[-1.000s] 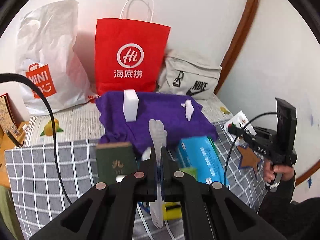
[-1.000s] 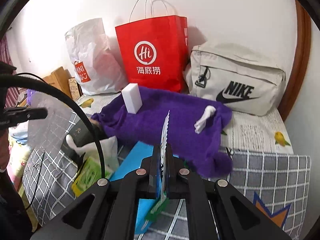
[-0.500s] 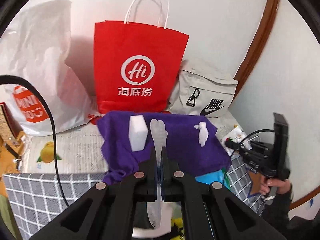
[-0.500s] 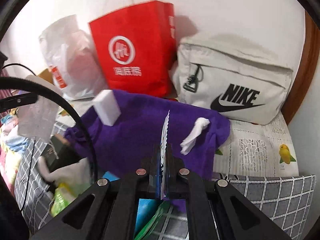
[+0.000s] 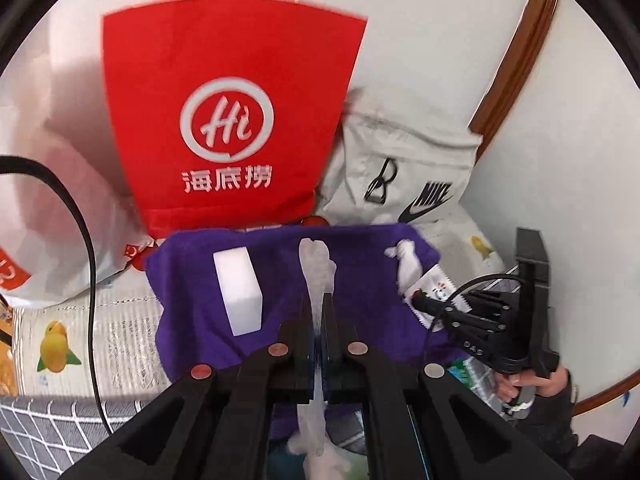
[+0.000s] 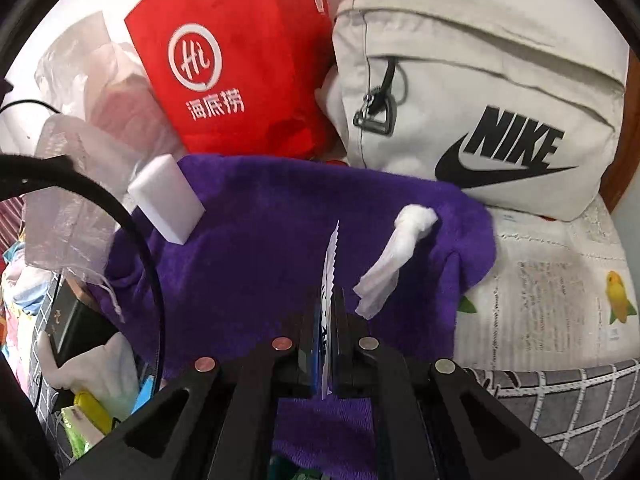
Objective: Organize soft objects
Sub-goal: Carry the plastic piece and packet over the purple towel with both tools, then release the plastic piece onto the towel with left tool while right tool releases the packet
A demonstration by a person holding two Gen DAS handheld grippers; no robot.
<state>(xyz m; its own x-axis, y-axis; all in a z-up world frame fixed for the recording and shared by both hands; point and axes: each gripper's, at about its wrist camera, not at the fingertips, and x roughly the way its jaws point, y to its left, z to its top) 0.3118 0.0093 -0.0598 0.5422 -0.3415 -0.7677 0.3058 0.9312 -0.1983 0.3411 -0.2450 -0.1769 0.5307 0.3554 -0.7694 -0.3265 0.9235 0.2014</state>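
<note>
My left gripper (image 5: 316, 316) pinches pouch (image 5: 317, 264), right gripper (image 6: 329, 312) pinches packet (image 6: 330, 256); both over towel (image 6: 260, 248), likely joining sponge (image 6: 166, 200), wad (image 6: 394, 256).

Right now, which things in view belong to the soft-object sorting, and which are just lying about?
Part of the job:
purple towel
white sponge block
cotton wad
sheer pouch, shut in the left gripper
flat sachet, shut in the right gripper

Lying about:
red paper bag
Nike bag
white plastic bag
</note>
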